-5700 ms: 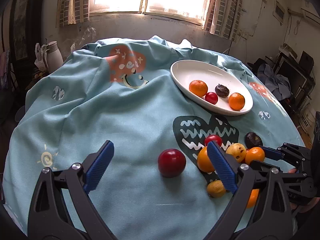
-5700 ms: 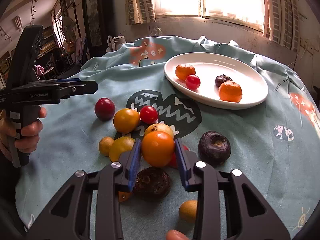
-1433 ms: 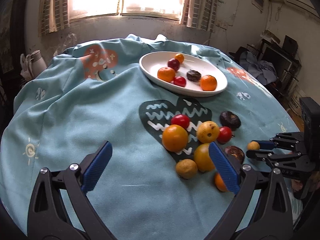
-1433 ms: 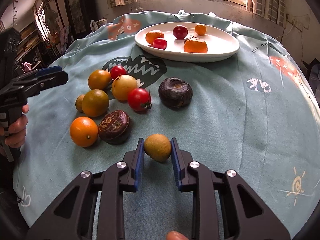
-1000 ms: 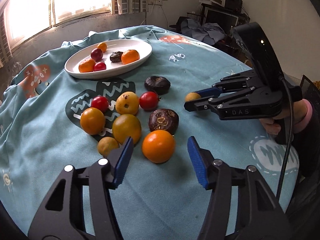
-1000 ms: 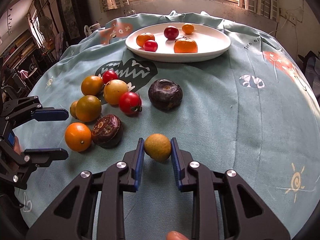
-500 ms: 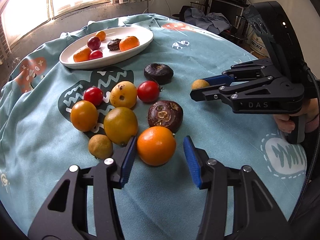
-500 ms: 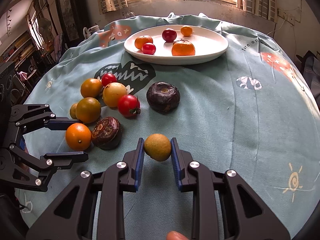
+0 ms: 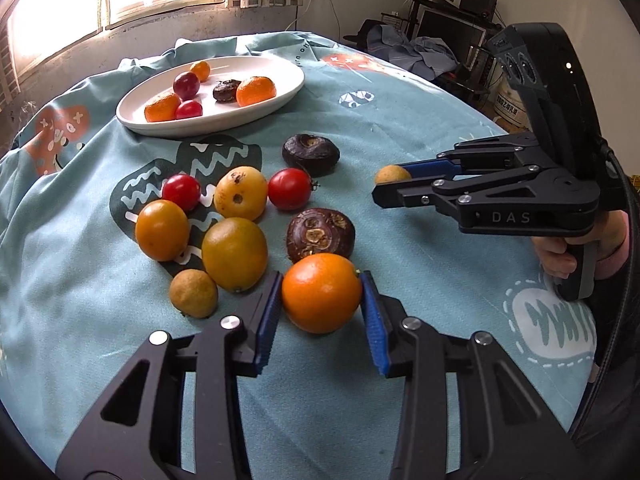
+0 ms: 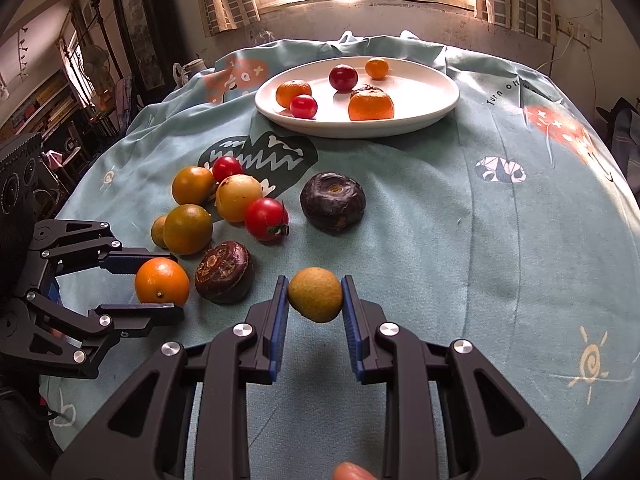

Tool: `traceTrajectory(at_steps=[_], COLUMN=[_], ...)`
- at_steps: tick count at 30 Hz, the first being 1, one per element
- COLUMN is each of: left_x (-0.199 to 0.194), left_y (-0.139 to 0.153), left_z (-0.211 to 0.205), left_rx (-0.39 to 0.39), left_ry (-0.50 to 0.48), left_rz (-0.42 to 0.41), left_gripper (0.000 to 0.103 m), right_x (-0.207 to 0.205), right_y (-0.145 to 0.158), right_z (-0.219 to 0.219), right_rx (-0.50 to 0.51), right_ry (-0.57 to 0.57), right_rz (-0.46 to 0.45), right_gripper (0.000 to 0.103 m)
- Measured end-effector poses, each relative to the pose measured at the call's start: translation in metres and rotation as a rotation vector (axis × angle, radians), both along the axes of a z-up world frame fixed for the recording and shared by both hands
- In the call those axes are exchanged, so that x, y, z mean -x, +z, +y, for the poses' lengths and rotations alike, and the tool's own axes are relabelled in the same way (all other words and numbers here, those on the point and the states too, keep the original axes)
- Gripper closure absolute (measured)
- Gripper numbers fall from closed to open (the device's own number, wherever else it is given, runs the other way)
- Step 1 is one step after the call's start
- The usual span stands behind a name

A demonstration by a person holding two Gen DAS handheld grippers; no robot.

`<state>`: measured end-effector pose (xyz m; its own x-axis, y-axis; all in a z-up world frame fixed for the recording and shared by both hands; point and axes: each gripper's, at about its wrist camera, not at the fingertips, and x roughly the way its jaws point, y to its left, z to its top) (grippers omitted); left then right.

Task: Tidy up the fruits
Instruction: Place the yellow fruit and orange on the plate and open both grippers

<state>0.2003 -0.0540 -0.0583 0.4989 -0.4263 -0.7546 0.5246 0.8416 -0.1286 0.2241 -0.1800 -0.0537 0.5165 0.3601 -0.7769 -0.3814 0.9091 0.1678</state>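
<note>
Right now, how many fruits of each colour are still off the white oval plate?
Red tomatoes: 2
Dark brown-purple fruits: 2
Small tan fruits: 2, one in the right gripper
Orange-to-yellow round fruits: 4, one in the left gripper
Total: 10

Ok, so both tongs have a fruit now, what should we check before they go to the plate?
1. Left tongs around the orange: ok, pads touch both sides.
2. Orange lifted: cannot tell, looks still on the cloth.
3. Right tongs holding the small yellow fruit: ok.
4. Room on the plate: ok, its right side is bare.
5. Path to the plate: not ok straight ahead, loose fruit like the tomato lies between.
</note>
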Motion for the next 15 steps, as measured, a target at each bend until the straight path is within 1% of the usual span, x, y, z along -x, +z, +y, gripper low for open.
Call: traceTrajectory(at_steps=[3, 6, 8, 10, 13, 15], left_x=[0.001, -0.005, -0.015, -0.033, -0.075, -0.109], left_y=[0.012, 0.032, 0.051, 0.071, 0.093, 0.1], left_z=[0.003, 0.008, 0.013, 0.019, 0.026, 0.029], left_rx=[0.048, 0.061, 0.075, 0.094, 0.103, 0.081], left_ry=[-0.003, -0.007, -0.012, 0.002, 0.086, 0.183], left_rz=[0.003, -0.009, -0.022, -0.038, -0.07, -0.099], left_gripper=[0.064, 0.064, 0.064, 0.064, 0.064, 0.064], right_x=[-0.001, -0.005, -0.01, -0.023, -0.055, -0.082], right_y=[0.006, 0.023, 0.042, 0.063, 0.082, 0.084], right_z=[-0.003, -0.009, -0.011, -0.012, -0.016, -0.017], right_rx=[-0.058, -0.168, -0.213, -0.238, -0.254, -0.25], right_ry=[0.01, 0.028, 0.029, -0.002, -0.077, -0.122], right_rz=[0.005, 0.003, -0.036, -0.101, -0.167, -0.183], right_gripper=[0.077, 0.077, 0.077, 0.076, 0.076, 0.077])
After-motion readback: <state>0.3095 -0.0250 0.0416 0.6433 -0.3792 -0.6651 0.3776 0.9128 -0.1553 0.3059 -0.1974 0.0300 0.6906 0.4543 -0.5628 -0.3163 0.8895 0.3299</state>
